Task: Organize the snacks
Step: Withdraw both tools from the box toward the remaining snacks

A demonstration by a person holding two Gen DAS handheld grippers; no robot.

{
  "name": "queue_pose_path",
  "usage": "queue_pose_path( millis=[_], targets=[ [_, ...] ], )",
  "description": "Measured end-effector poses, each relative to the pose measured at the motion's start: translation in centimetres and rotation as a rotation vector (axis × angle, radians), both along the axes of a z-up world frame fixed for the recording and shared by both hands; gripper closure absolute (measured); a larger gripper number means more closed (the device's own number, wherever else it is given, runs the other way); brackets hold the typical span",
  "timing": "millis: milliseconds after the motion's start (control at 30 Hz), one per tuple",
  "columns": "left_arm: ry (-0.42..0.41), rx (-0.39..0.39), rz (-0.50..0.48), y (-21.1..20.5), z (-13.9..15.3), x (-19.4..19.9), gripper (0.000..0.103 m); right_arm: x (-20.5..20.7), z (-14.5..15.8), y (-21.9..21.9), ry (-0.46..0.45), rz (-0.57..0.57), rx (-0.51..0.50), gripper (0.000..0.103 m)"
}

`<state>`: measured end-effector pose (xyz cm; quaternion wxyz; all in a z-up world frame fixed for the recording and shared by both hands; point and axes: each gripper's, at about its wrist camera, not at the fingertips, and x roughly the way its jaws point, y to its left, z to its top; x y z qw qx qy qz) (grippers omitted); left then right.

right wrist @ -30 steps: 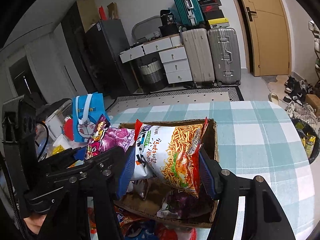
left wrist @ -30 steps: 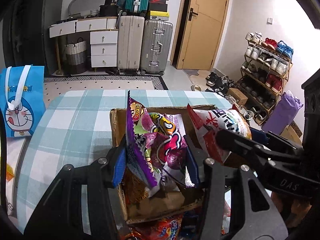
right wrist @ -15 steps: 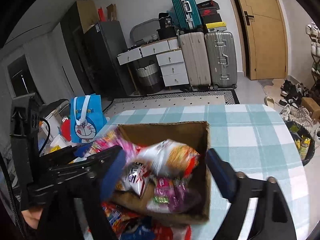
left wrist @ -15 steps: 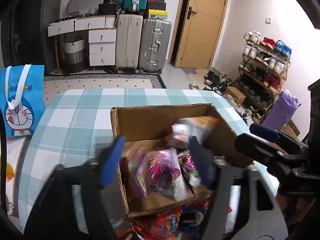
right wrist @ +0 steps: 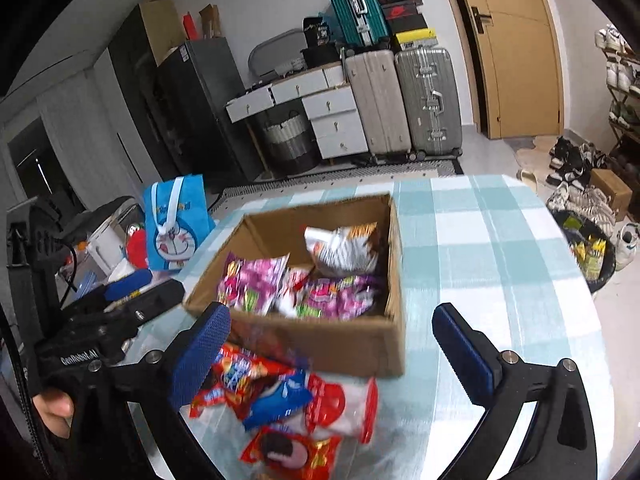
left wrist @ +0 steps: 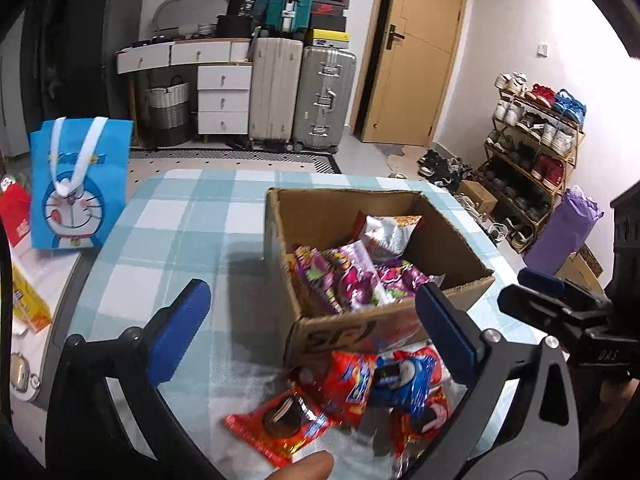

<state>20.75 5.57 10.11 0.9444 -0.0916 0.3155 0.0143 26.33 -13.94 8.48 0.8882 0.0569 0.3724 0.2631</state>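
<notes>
An open cardboard box (left wrist: 360, 336) (right wrist: 320, 344) stands on the checked table. Inside it lie a purple snack bag (left wrist: 348, 276) (right wrist: 256, 280) and a white-and-orange bag (left wrist: 386, 232) (right wrist: 344, 248). In front of the box, loose red packets (left wrist: 280, 420) (right wrist: 288, 448) and a blue packet (left wrist: 396, 380) (right wrist: 280, 396) lie in a heap. My left gripper (left wrist: 310, 296) hovers over the box's near-left corner. Its jaws are opening wide, with nothing pressed between them. My right gripper (right wrist: 331, 314) hangs above the box's front wall, jaws also opening and free of any packet.
A blue cartoon tote bag (left wrist: 80, 188) (right wrist: 176, 224) stands beside the table's left edge. A yellow carton (left wrist: 28, 300) lies on the surface left of the table. The checked tablecloth (left wrist: 180, 220) is bare left of the box. Suitcases, drawers and a shoe rack (left wrist: 536, 152) line the room behind.
Both grippers let go of their snack bags, which dropped into the box. The jaws spread wide and both grippers drew back, bringing the loose packets into view.
</notes>
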Motion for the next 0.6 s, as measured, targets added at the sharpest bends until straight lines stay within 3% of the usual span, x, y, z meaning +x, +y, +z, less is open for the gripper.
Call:
queue_pose_path(
  millis=[600],
  targets=[
    [0.057,0.043,-0.005,0.1,-2.2,-7.0,0.001,-5.9,-4.5,0.3,0.127,0.07,-0.084,0.0]
  ],
)
